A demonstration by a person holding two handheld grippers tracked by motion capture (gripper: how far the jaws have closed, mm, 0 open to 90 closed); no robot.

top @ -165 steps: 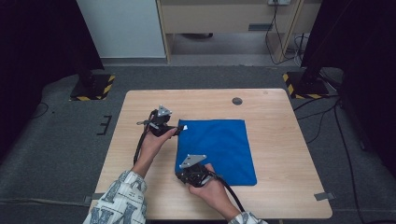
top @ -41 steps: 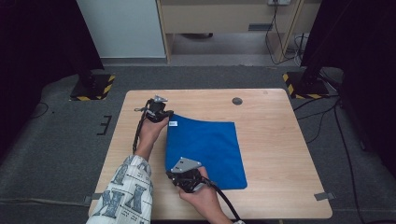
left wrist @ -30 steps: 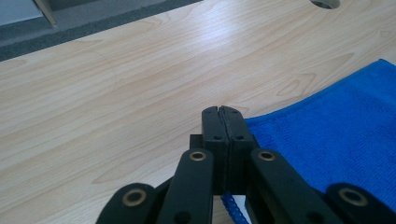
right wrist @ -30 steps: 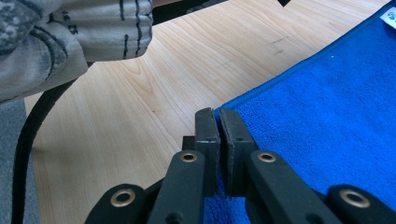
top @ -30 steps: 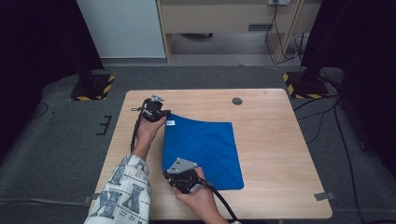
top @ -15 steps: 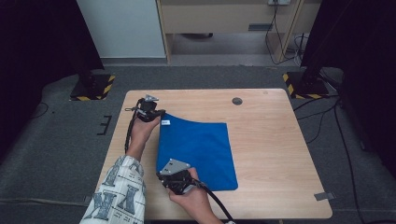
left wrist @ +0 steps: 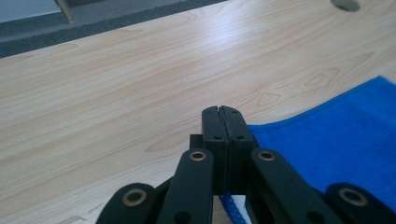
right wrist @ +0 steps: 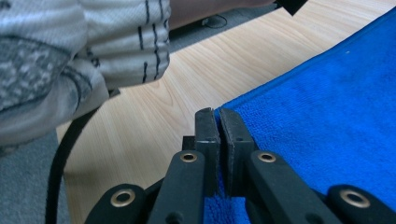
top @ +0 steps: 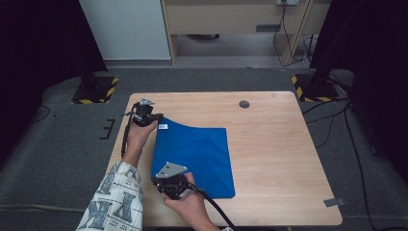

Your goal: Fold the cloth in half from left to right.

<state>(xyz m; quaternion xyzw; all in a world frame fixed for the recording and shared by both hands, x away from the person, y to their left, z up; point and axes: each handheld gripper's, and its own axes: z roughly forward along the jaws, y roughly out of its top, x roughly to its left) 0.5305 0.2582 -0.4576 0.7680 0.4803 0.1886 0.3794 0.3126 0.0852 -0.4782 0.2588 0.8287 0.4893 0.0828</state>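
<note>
A blue cloth (top: 197, 156) lies spread on the left half of the wooden table (top: 279, 159) as I work both grippers at its left edge. My left gripper (top: 153, 117) is clamped on the far corner, beside the white label (top: 162, 126); its fingers (left wrist: 212, 135) meet with cloth pinched below them. My right gripper (top: 166, 185) is clamped on the near corner, blue fabric caught between its fingers (right wrist: 233, 140). A patterned sleeve (top: 113, 202) crosses the table's near edge.
</note>
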